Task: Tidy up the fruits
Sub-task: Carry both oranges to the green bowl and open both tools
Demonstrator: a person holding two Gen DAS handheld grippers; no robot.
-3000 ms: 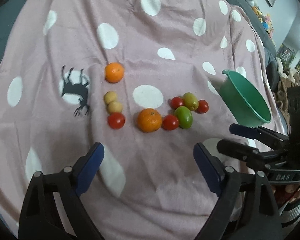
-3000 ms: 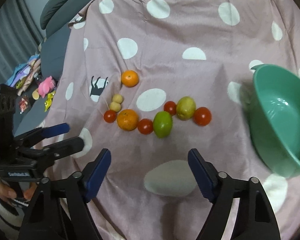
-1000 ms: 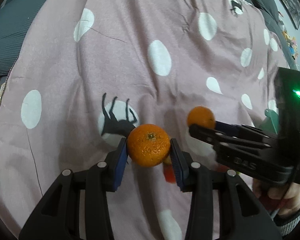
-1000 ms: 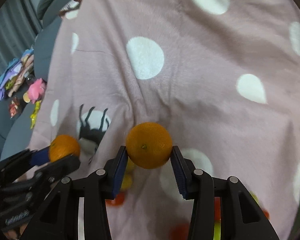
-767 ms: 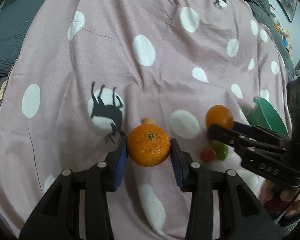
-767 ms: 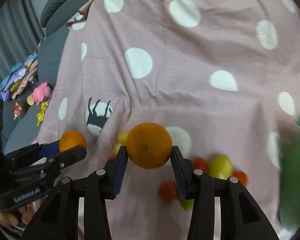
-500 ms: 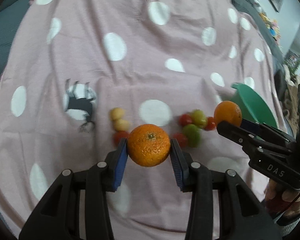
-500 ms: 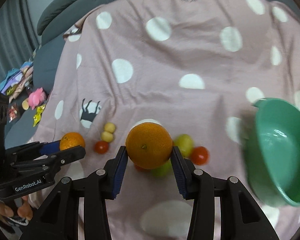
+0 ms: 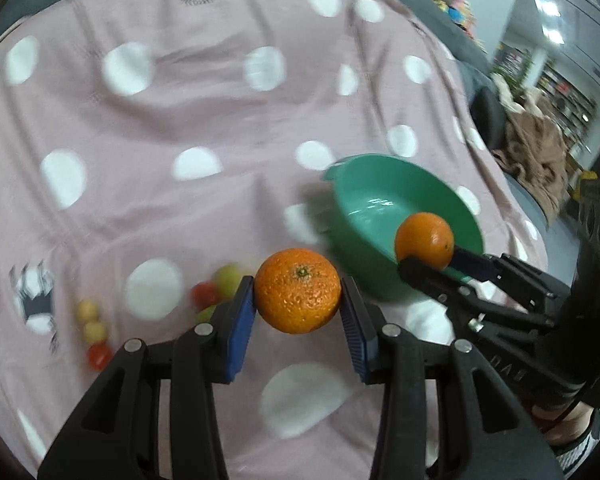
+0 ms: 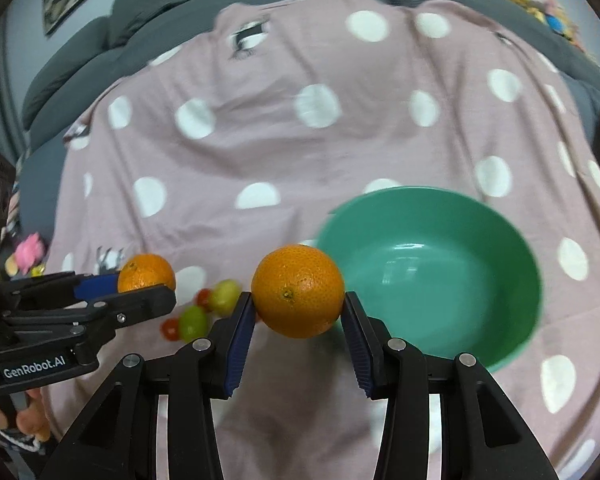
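Orange fills the middle of both views: my left gripper (image 9: 298,310) is clamped on one orange (image 9: 298,290), its blue pads pressed to the fruit's sides, and my right gripper (image 10: 298,316) grips a second orange (image 10: 298,296) the same way, both fruits held clear of the cloth. In the left wrist view the right gripper (image 9: 428,264) reaches in from the right edge, its orange (image 9: 424,240) showing in front of the green bowl (image 9: 364,184), which sits right of centre on the pink polka-dot blanket (image 9: 180,128). In the right wrist view the bowl (image 10: 512,248) fills the right half of the frame, empty inside, while the left gripper (image 10: 148,292) enters from the left with its orange (image 10: 146,272). Small red, green and yellow fruits (image 9: 96,332) lie blurred on the blanket in the lower left, well apart from the bowl. Fingers (image 10: 28,420) show at the bottom left corner.
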